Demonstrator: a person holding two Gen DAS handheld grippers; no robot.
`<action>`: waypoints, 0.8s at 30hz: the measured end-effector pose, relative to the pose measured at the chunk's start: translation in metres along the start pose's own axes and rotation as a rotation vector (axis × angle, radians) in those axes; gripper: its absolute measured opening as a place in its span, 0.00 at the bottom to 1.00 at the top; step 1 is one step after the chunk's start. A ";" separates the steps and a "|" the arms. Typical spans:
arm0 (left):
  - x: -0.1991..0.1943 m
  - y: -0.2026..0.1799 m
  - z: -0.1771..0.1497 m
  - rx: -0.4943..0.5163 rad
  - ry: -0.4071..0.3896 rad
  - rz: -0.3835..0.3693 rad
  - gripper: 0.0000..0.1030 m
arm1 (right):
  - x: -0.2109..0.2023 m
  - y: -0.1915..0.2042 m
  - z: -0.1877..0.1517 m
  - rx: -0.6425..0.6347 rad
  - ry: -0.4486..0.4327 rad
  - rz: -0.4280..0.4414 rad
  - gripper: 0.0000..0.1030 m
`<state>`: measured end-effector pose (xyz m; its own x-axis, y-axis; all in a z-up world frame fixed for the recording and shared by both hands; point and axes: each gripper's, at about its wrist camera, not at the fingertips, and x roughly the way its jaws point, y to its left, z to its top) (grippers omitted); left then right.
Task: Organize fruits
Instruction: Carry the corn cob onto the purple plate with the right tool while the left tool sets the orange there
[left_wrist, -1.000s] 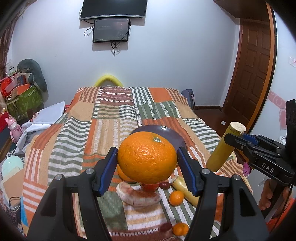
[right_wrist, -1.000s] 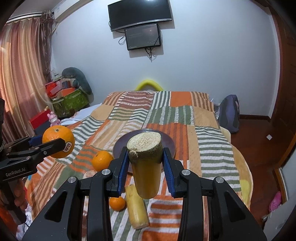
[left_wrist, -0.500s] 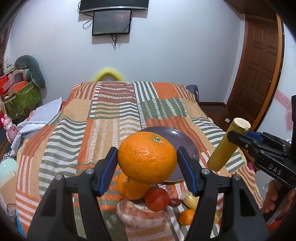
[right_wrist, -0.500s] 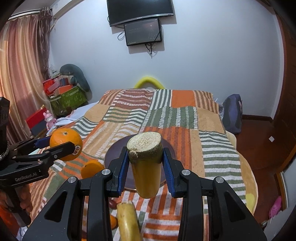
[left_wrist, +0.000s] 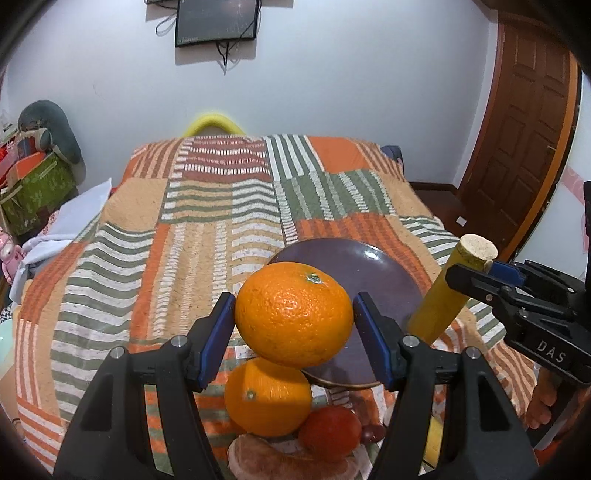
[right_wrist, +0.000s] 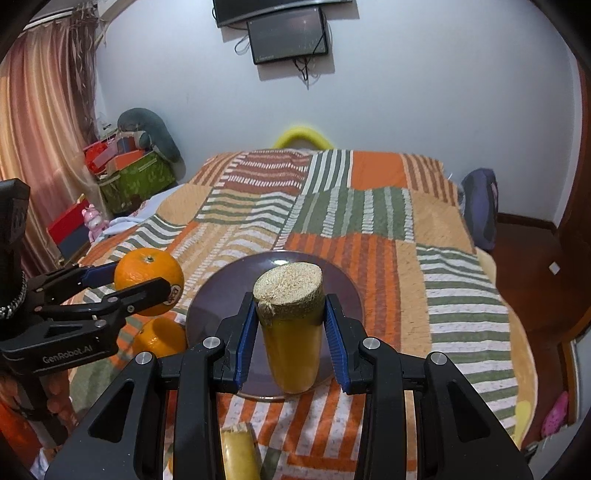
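Note:
My left gripper (left_wrist: 294, 321) is shut on a large orange (left_wrist: 293, 314) and holds it in the air at the near-left rim of a dark purple plate (left_wrist: 373, 266). My right gripper (right_wrist: 289, 341) is shut on a yellow sugarcane piece (right_wrist: 290, 332), upright over the near part of the plate (right_wrist: 221, 295). The left gripper with its orange (right_wrist: 149, 280) shows at the left of the right wrist view. A second orange (left_wrist: 267, 397), a red fruit (left_wrist: 330, 432) and a pinkish piece (left_wrist: 280, 459) lie on the bedspread below the left gripper. Another sugarcane piece (right_wrist: 239, 452) lies below the right gripper.
The striped patchwork bedspread (left_wrist: 207, 229) stretches far beyond the plate. Boxes and toys (right_wrist: 129, 173) stand to the left of the bed, a wooden door (left_wrist: 524, 122) and a dark bag (right_wrist: 480, 206) to the right. A screen (left_wrist: 216, 18) hangs on the wall.
Both grippers have moved forward over the bed with their fruit. The plate is now closer under them, and the loose small fruits have slid out of view below.

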<state>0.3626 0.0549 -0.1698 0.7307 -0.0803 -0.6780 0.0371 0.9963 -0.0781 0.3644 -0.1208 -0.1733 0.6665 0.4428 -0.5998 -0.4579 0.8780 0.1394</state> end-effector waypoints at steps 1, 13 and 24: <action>0.004 0.001 0.000 -0.004 0.007 0.000 0.63 | 0.003 -0.001 0.001 0.001 0.006 0.002 0.32; 0.056 0.002 0.007 0.033 0.120 0.011 0.63 | 0.044 0.001 0.015 -0.018 0.068 0.013 0.32; 0.074 0.000 0.007 0.041 0.145 0.001 0.66 | 0.079 -0.002 0.015 -0.014 0.153 0.023 0.31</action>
<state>0.4213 0.0488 -0.2148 0.6246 -0.0801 -0.7768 0.0667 0.9966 -0.0491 0.4271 -0.0851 -0.2087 0.5586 0.4288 -0.7100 -0.4810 0.8648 0.1439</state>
